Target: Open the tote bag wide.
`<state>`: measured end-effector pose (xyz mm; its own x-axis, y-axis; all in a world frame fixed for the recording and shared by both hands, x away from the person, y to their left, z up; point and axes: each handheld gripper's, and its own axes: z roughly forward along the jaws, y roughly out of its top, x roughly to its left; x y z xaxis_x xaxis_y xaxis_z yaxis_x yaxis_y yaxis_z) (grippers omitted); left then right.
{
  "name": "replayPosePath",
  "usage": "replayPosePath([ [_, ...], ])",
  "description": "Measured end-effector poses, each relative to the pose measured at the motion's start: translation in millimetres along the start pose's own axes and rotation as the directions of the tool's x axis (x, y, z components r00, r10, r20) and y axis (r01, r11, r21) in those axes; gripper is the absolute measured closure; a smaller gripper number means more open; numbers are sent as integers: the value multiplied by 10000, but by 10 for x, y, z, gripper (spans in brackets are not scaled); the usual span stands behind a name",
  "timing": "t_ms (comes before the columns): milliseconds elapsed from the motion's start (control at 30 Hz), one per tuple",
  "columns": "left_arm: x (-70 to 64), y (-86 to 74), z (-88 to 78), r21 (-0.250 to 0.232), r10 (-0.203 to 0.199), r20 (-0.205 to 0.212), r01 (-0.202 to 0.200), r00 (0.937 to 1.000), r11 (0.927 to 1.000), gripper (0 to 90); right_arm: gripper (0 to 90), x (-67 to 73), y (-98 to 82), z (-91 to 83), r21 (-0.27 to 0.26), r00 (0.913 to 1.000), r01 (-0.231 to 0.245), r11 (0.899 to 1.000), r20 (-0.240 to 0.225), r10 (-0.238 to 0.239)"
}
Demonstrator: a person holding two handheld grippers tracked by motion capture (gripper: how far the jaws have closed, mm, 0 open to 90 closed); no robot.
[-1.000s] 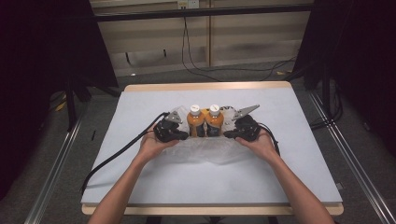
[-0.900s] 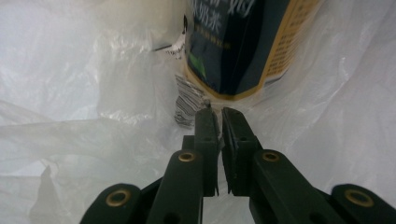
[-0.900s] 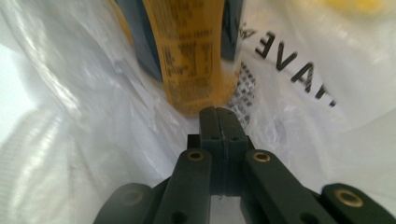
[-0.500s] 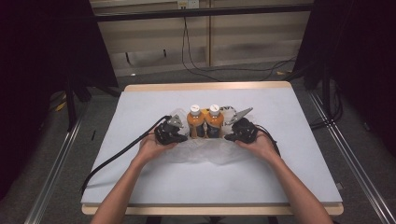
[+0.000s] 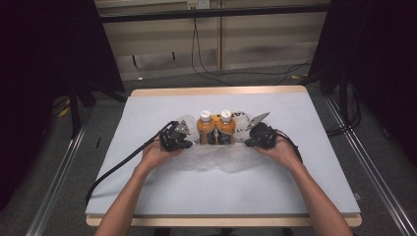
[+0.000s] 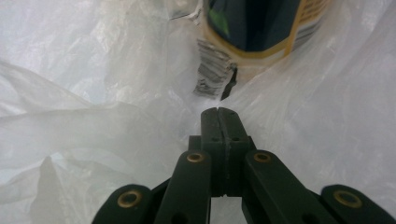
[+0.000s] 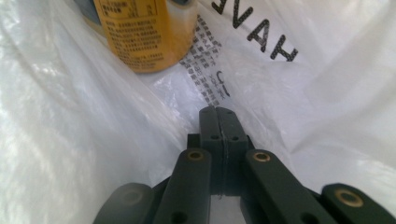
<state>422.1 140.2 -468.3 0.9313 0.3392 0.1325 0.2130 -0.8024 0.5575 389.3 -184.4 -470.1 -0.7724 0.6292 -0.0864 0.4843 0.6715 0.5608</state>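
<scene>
two orange bottles [image 5: 216,130] with white caps stand upright, side by side and touching, at the middle of the counter [image 5: 147,105], inside a clear plastic bag [image 5: 216,157] that lies crumpled around them. the left tool [image 5: 183,143] sits just left of the bottles, its jaws pressed together on a fold of bag film. the right tool [image 5: 249,139] sits just right of the bottles, jaws likewise closed, pinching the printed bag wall. each hand grips its tool from behind.

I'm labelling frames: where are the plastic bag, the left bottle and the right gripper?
plastic bag [image 5: 216,160], high view, crumpled near edge.
left bottle [image 5: 205,132], high view, orange body.
right gripper [image 7: 218,113], right gripper view, closed jaw tips.
</scene>
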Motion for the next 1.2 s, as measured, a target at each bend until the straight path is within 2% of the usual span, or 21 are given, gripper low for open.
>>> replayPosePath([
  [33, 8, -1, -13, 157, 150, 59, -151, 9999, 9998, 900, 900, -2, -2, -2, 5, 10000, 1, 10000, -8, -1],
  [100, 4, -9, -9, 45, -2, 22, 2, 10000, 10000, 900, 900, -7, -3, -6, 67, 9998, 185, 9998, -40, -185],
  [267, -5, -2, -25, 269, 234, 142, -238, 9996, 9994, 900, 900, 37, 37, -34, 665, 9968, 794, 9946, 73, -800],
  [300, 6, 1, -29, 332, 322, 189, -328, 9993, 9989, 900, 900, 37, 36, -40, 700, 9976, 686, 9952, 8, -688],
  [367, 8, -6, -29, 277, 148, 182, -153, 9997, 9995, 900, 900, 15, 24, -53, 724, 9973, 713, 9948, -197, -701],
  [433, 16, -13, -58, 479, 285, 428, -306, 9987, 9984, 900, 900, 1, 6, -84, 919, 9975, 609, 9939, -415, -573],
  [500, -3, -19, -76, 561, 379, 576, -411, 9976, 9976, 900, 900, -28, -24, -129, 1235, 9951, 792, 9892, -685, -711],
  [567, -24, -11, -93, 734, 674, 573, -715, 9961, 9947, 900, 900, -42, -46, -158, 1519, 9943, 921, 9841, -673, -827],
  [633, -34, -8, -100, 834, 663, 627, -714, 9958, 9940, 900, 900, -53, -71, -181, 1655, 9952, 743, 9834, -759, -624],
  [667, -39, -11, -101, 779, 536, 671, -587, 9963, 9952, 900, 900, -67, -81, -188, 1671, 9941, 872, 9821, -788, -749],
  [700, -25, -14, -111, 775, 643, 1000, -722, 9929, 9944, 900, 900, -69, -82, -192, 1743, 9938, 908, 9805, -792, -780],
  [733, -48, -19, -121, 813, 599, 1028, -684, 9929, 9943, 900, 900, -66, -78, -199, 1879, 9929, 1022, 9768, -795, -886],
  [767, -56, -14, -128, 882, 748, 1199, -857, 9900, 9924, 900, 900, -45, -78, -216, 2132, 9935, 944, 9724, -822, -784],
  [867, -103, -1, -138, 967, 912, 1471, -1060, 9849, 9897, 900, 900, -22, -80, -240, 2458, 9899, 1279, 9609, -911, -1084],
  [900, -101, 3, -136, 944, 1060, 1463, -1205, 9835, 9882, 900, 900, -15, -78, -246, 2554, 9897, 1302, 9580, -913, -1102],
  [967, -123, 8, -128, 1012, 1028, 1126, -1143, 9883, 9883, 900, 900, -2, -77, -253, 2671, 9883, 1408, 9533, -957, -1191],
  [1000, -117, 19, -127, 1154, 1307, 943, -1412, 9869, 9832, 900, 900, -7, -75, -252, 2667, 9865, 1541, 9514, -947, -1333],
  [1033, -125, 31, -119, 1445, 1483, 365, -1521, 9883, 9778, 900, 900, -5, -72, -252, 2697, 9862, 1612, 9494, -817, -1443],
  [1067, -100, 38, -112, 1667, 1553, 199, -1565, 9877, 9735, 900, 900, 4, -73, -238, 2741, 9866, 1616, 9480, -212, -1620],
  [1167, -50, 27, -103, 1567, 1392, 237, -1412, 9900, 9775, 900, 900, -56, -83, -222, 2636, 9880, 1489, 9531, 9, -1546],
  [1200, -13, 31, -100, 1520, 1396, 284, -1423, 9898, 9781, 900, 900, -72, -85, -224, 2597, 9893, 1430, 9550, -86, -1458],
])
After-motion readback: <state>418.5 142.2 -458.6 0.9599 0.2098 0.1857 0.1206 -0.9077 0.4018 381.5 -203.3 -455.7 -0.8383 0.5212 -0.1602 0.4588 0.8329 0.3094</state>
